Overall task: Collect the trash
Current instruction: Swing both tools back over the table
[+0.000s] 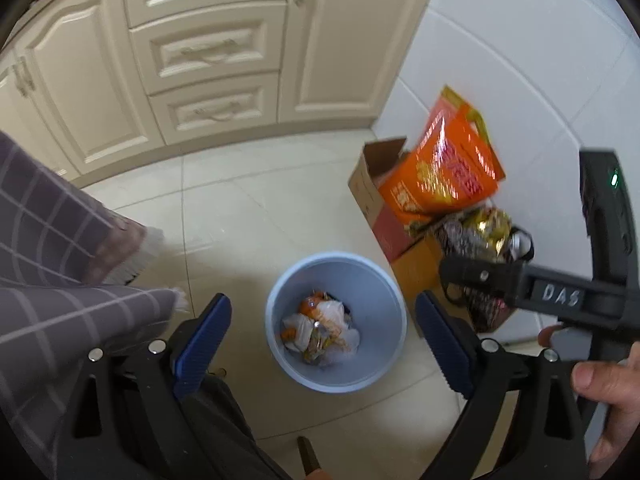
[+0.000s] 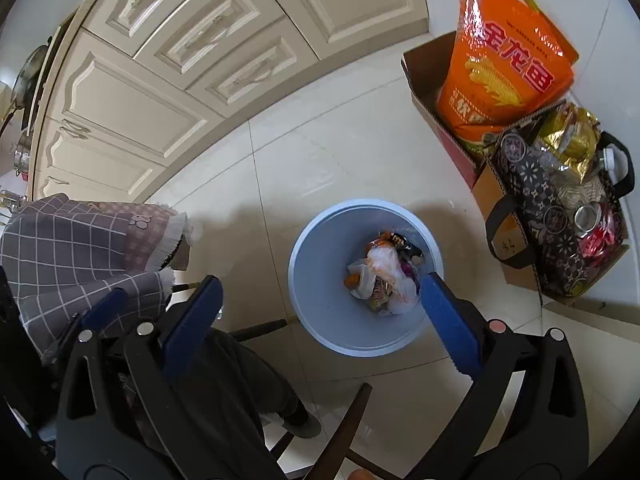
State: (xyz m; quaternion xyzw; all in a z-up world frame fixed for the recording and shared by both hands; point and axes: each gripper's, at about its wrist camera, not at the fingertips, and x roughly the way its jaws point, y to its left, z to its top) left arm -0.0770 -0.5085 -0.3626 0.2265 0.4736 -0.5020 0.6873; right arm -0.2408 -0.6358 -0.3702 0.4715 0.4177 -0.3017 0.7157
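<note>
On the pale tiled floor, a round light-blue plastic bin holds crumpled trash; left gripper and right gripper fingers gape empty above it, cardboard box at two o'clock.

Both wrist views steeply downward, sharing bin

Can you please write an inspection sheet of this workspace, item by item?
Surface: pale tiled floor, bare around the bin.
Job's things: blue bin upright, trash at its bottom.
Clutter: cardboard box with orange bag; patterned tote with gold packet and can.
Grippers: left gripper open, empty, above the bin; right gripper open, empty.
Cables: nothing seen.
Surroundings: cream cabinets, white wall, checked cloth, dark chair legs.
</note>
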